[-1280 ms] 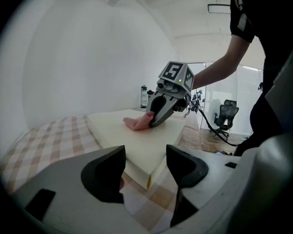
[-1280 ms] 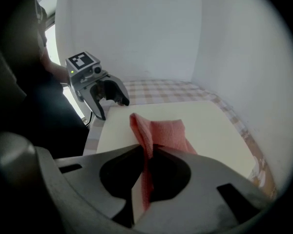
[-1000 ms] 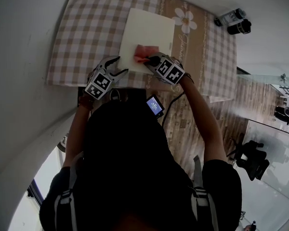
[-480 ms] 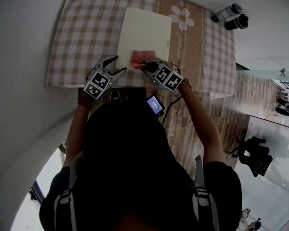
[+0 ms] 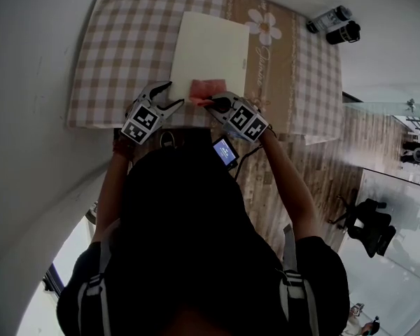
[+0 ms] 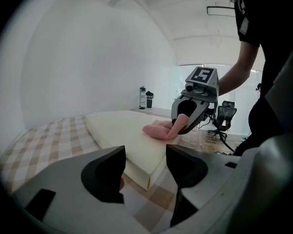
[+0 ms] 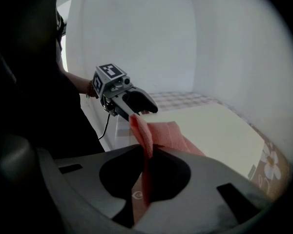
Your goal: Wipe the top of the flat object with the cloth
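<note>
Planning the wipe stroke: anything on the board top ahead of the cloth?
Nothing visible. The cloth, pinched in the right claw, lies at the near edge of the flat board; the rest of its top is bare. The left claw hangs open beside the near left corner.

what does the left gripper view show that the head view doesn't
Only the left gripper view: the flat object's thick side, its near corner ahead of the left gripper's open, empty jaws. Only the head view: the daisy print on the tablecloth and a small lit screen below the grippers. Both: the right gripper shut on the pink cloth on the flat object's near edge, and two dark bottles at the far end.
</note>
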The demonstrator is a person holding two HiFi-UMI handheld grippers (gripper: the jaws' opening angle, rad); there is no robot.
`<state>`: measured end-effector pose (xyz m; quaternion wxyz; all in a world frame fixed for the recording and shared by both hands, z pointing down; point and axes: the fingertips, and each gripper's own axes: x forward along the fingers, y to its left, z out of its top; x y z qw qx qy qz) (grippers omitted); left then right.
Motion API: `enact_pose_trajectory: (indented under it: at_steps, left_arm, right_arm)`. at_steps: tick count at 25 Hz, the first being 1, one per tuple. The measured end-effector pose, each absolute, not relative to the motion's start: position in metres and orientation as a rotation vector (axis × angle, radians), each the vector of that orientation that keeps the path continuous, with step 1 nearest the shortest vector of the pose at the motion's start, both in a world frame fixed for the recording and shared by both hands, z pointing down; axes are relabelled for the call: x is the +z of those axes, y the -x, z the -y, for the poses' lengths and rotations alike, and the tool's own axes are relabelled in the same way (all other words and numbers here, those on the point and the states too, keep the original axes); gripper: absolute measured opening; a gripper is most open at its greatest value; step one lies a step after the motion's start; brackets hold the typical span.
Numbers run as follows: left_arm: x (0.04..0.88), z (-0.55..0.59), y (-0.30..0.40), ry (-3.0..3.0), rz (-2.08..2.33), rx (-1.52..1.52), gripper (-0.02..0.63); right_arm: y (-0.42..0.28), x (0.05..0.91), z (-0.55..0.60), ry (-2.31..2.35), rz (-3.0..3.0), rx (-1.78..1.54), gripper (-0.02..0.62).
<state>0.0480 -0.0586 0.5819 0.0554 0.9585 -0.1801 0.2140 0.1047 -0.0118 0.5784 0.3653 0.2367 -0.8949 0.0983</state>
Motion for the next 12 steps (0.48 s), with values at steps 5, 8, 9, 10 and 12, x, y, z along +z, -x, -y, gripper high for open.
enact_pose_trajectory:
  at_steps: [5,8,9,10,12]
  left_arm:
    - [0.581,0.057,-0.048,-2.914,0.540,0.662,0.275]
    - [0.581,0.058,-0.049,-2.913,0.540,0.659,0.275]
    - [0.581,0.058,-0.049,-2.912,0.541,0.659,0.275]
    - [0.581,0.058,-0.049,-2.912,0.542,0.659,0.275]
    - [0.581,0.057,-0.049,-2.910,0.541,0.661,0.275]
  right_arm:
    - [-0.102,0.574,-0.002,-0.503,2.359,0.202,0.020]
    - [-0.104,0.550,0.005,-0.480,2.450,0.176,0.021]
    - [-0.106,0.539,0.011,-0.485,2.482,0.177,0.021]
    - [-0.109,0.529,0.019,-0.495,2.507,0.174,0.021]
    - [-0.120,0.510,0.040,-0.536,2.529,0.140,0.021]
